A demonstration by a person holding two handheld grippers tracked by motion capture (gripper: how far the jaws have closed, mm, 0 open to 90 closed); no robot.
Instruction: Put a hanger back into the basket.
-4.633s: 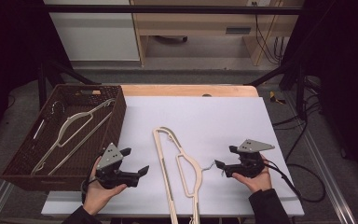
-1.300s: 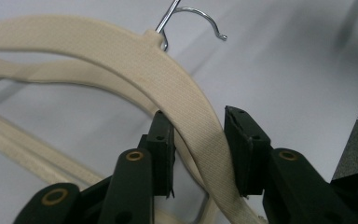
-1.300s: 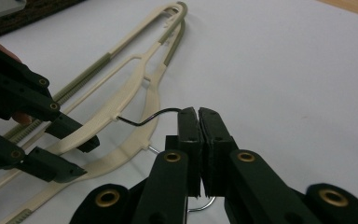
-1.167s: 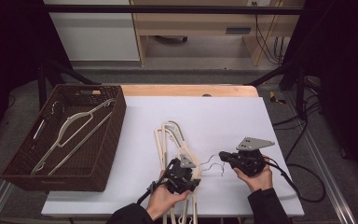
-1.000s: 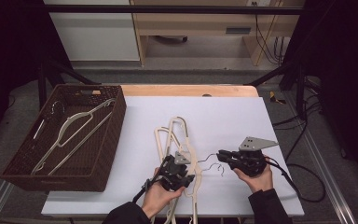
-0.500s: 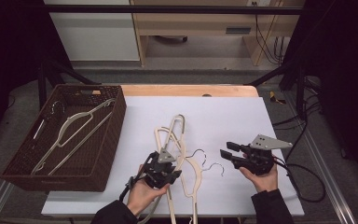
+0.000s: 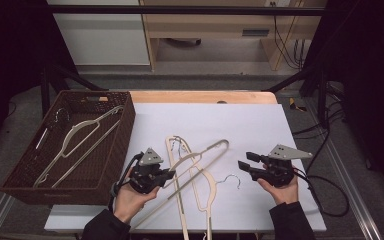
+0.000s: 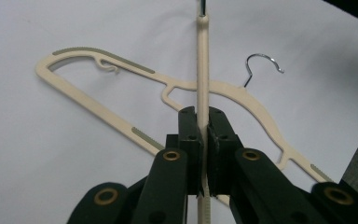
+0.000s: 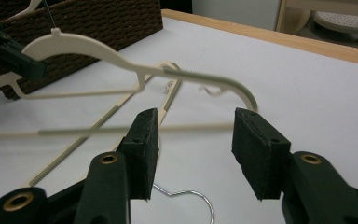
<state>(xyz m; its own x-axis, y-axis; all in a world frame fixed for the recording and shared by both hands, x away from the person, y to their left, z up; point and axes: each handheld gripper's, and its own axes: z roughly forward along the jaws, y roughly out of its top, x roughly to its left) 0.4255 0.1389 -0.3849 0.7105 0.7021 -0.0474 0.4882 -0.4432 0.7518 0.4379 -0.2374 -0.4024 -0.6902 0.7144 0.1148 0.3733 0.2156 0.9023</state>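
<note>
Here the left gripper (image 7: pixel 166 174), lower centre-left of the high view, has its jaws clamped on a cream hanger (image 7: pixel 200 160) lifted off the white table (image 7: pixel 260 125). A second cream hanger (image 7: pixel 200 192) lies flat beneath it. The right gripper (image 7: pixel 245 161), lower right, has its jaws spread apart and empty. At left a brown wicker basket (image 7: pixel 125 130) holds another hanger (image 7: pixel 75 140).

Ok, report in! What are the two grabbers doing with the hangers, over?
Left gripper clamped on raised hanger. Right gripper open, empty. Second hanger flat on table. Basket to the left.
</note>
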